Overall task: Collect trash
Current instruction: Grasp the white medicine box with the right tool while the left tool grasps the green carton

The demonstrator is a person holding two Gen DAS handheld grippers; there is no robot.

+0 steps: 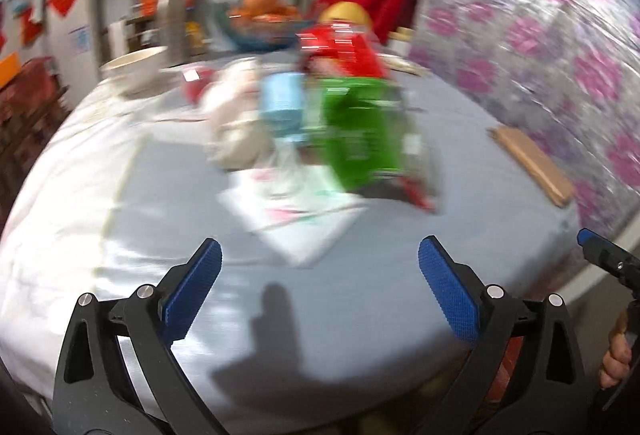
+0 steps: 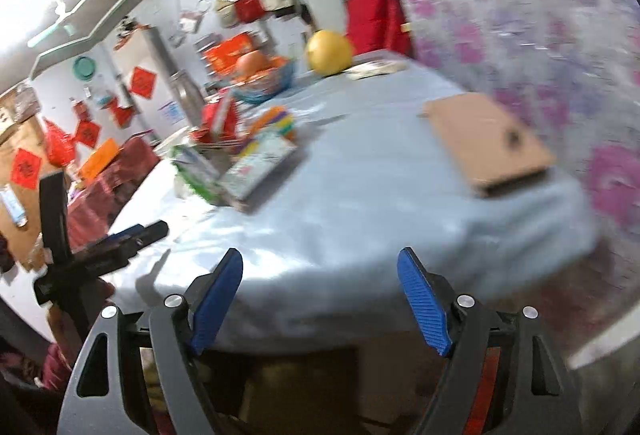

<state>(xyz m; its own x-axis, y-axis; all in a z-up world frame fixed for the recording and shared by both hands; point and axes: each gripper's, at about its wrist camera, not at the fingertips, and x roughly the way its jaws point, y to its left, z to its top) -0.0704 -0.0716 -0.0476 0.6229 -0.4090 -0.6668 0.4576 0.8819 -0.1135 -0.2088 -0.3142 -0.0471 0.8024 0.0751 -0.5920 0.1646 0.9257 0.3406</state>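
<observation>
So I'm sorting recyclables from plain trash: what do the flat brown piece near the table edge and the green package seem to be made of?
The flat brown piece looks like matte cardboard: dull tan face, and a layered edge on its near side. The green package seems to be glossy printed carton or plastic film; it catches light, but motion blur leaves that open.

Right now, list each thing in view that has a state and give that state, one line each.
Left gripper: open, empty, over the table's near edge.
Right gripper: open, empty.
Green packet: upright in the pile, blurred.
Blue cup: upright beside the packet.
Cardboard piece: flat near the table's edge.
White bowl: upright, contents hidden.
Fruit bowl: filled with fruit.
</observation>
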